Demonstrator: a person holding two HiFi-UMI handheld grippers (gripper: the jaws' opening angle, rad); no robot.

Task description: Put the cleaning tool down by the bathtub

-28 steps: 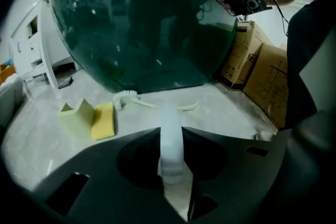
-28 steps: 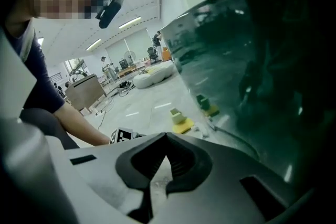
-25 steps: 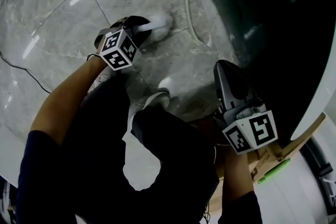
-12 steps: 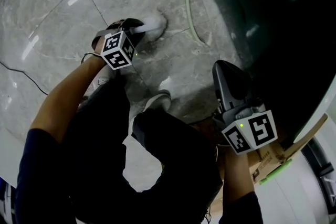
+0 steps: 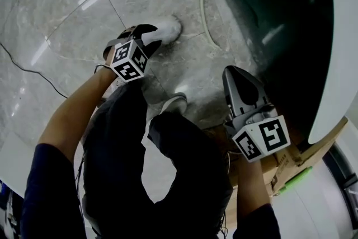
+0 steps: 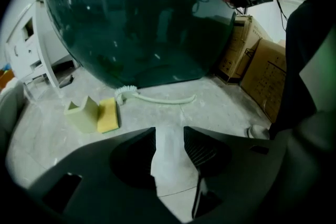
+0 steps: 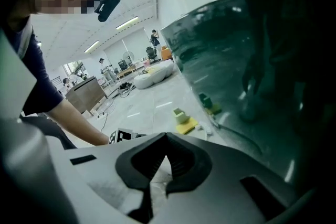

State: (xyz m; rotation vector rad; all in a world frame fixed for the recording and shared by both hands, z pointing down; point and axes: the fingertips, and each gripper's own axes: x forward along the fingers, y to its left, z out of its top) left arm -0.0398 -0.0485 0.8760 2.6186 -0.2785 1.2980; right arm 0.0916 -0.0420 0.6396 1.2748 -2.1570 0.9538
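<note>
Left gripper view: left gripper [image 6: 169,131] has its jaws wide, just been opening, with nothing between them but bare floor [image 6: 226,107]. Cleaning tool [image 6: 152,97], a pale long-handled brush, lies flat on the floor just beside the foot of the dark green bathtub [image 6: 136,18], bristle head near yellow sponge [image 6: 108,115] and pale green holder [image 6: 82,111], apart from both grippers. Right gripper [image 7: 166,135] has its fingertips together, empty, beside the tub wall.

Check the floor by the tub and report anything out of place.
Nothing stands out. The brush lies flat on the floor beside the bathtub, near the yellow sponge; no spill or damage shows.
</note>
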